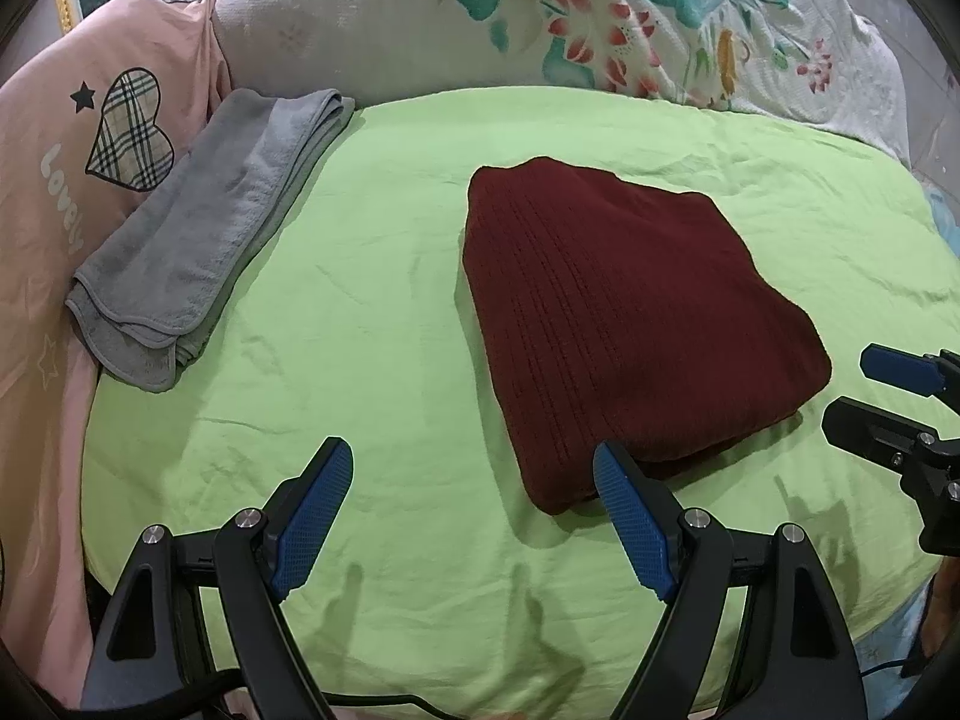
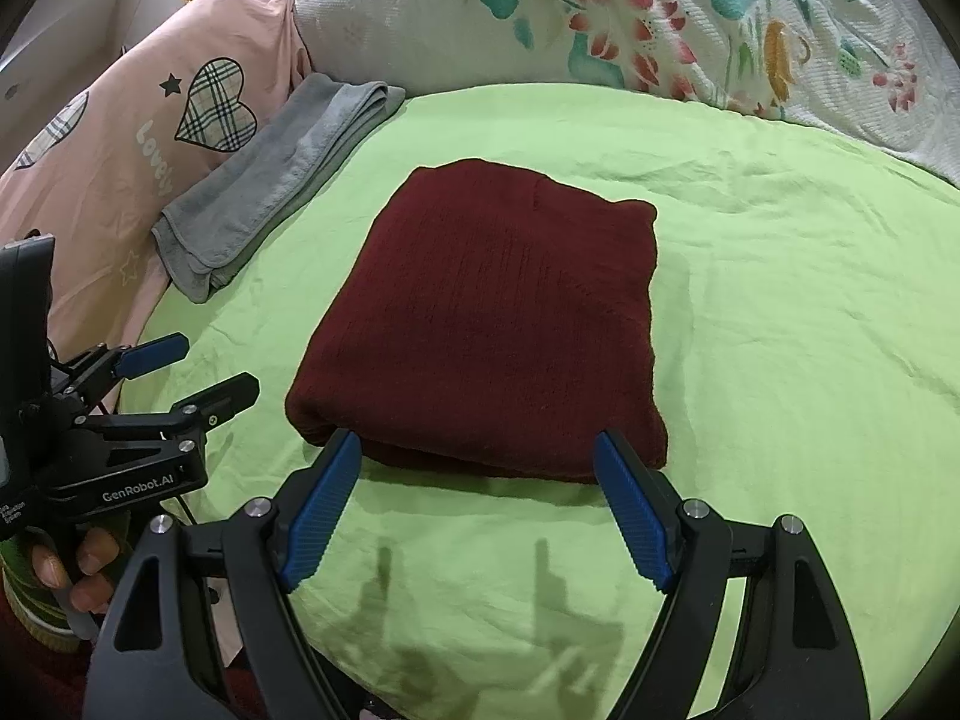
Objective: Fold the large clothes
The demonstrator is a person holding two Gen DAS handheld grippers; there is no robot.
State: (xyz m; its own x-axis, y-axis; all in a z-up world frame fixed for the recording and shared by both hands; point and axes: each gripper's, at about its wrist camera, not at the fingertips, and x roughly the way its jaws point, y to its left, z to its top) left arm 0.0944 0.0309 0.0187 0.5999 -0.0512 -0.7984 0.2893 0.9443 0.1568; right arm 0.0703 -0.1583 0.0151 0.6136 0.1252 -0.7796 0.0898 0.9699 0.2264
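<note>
A dark red knitted garment lies folded into a thick rectangle on the green sheet; it also shows in the right wrist view. My left gripper is open and empty, just in front of the garment's near left corner. My right gripper is open and empty, its jaws straddling the garment's near edge without holding it. The right gripper also shows at the right edge of the left wrist view, and the left gripper shows at the left of the right wrist view.
A folded grey towel lies at the sheet's left edge. A pink quilt with plaid hearts is on the left. A white floral quilt is bunched along the back. The green sheet spreads to the right.
</note>
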